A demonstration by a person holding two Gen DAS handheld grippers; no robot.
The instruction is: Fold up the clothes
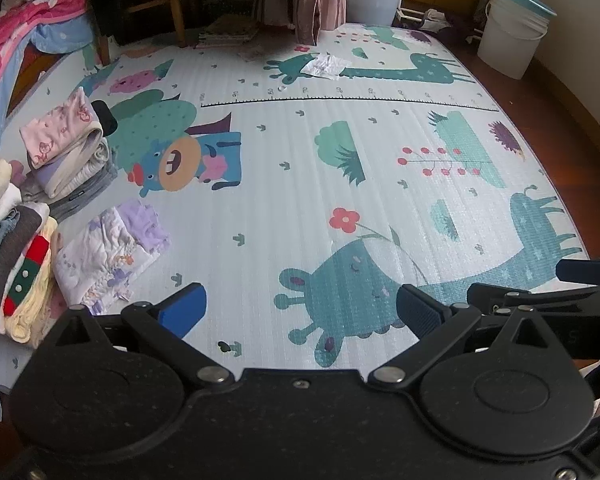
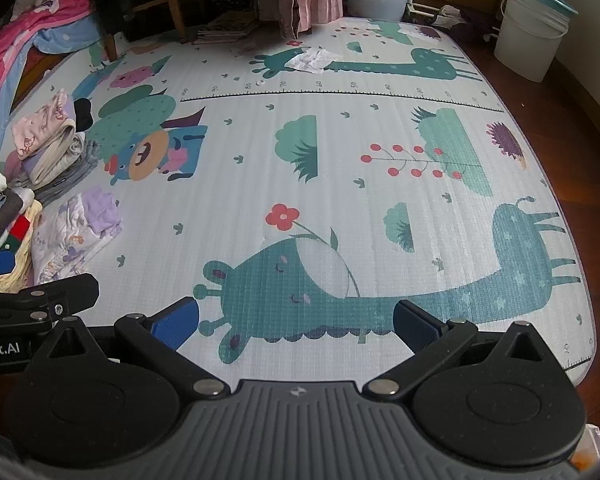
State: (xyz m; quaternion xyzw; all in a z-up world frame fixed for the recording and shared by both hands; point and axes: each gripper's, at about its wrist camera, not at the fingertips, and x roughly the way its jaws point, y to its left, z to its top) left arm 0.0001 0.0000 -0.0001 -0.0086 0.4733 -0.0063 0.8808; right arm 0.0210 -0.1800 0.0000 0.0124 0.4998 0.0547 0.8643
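Left gripper jaws gape empty; clothes pile cut off at frame edge.

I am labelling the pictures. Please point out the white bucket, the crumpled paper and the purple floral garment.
white bucket (image 1: 508,36), left wrist view, side wall.
crumpled paper (image 1: 326,66), left wrist view, middle.
purple floral garment (image 2: 76,228), right wrist view, middle.

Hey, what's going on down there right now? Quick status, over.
Left gripper and right gripper open, empty, above play mat. Folded clothes stacked at left; lilac garment beside them. Nothing in the way.
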